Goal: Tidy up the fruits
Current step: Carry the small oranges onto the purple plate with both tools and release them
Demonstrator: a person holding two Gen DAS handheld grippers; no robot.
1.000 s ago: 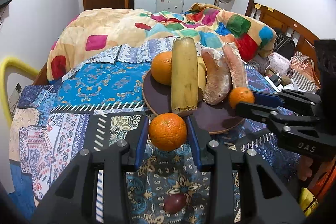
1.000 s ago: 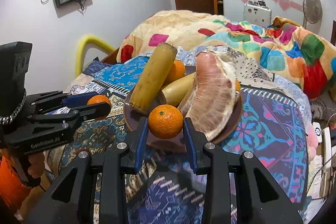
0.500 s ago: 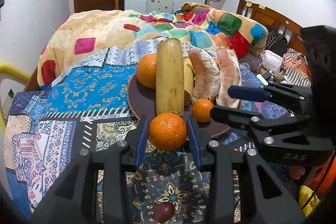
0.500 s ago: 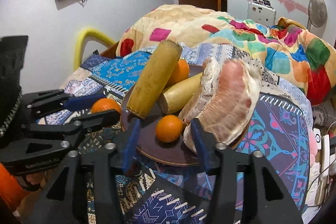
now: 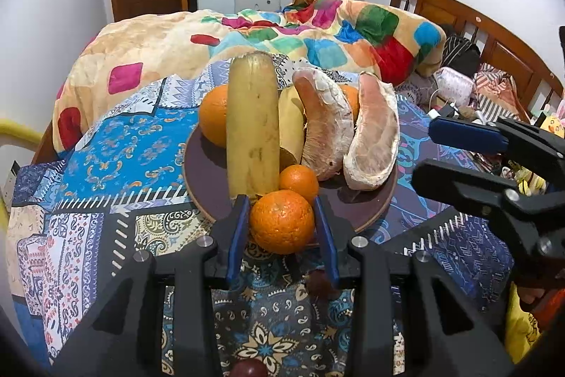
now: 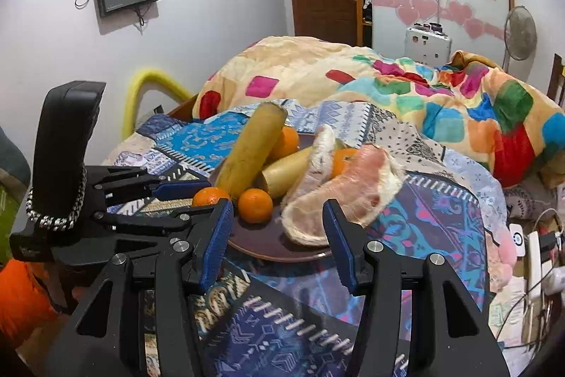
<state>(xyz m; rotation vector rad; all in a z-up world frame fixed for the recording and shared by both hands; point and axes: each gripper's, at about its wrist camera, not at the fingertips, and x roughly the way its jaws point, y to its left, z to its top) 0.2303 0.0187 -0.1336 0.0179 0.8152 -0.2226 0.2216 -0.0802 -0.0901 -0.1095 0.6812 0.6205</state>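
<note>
Fingers of the left gripper (image 5: 282,228) clamp an orange (image 5: 281,222) between their blue pads, holding it at the six o'clock rim of the plate (image 5: 204,172). Fingers of the right gripper (image 6: 275,244) stand apart with nothing between them, and their jaws have just been opening; the small orange (image 6: 255,205) they frame sits free on the plate, at its seven o'clock side in the right wrist view. In the left wrist view that small orange (image 5: 299,182) lies just beyond the held one, touching the foot of a long yellow fruit (image 5: 252,126) that leans across the plate. A bigger orange (image 5: 213,119) rests at ten o'clock on the plate, a banana (image 5: 291,129) beside the yellow fruit, and two peeled pomelo wedges (image 5: 370,143) fill the two o'clock side. Behind them peeks another orange (image 6: 343,160). The plate rests on a patterned cloth (image 5: 116,143) spread over the bed. A dark red fruit (image 5: 249,368) lies on the cloth at six o'clock, below the left gripper.
</note>
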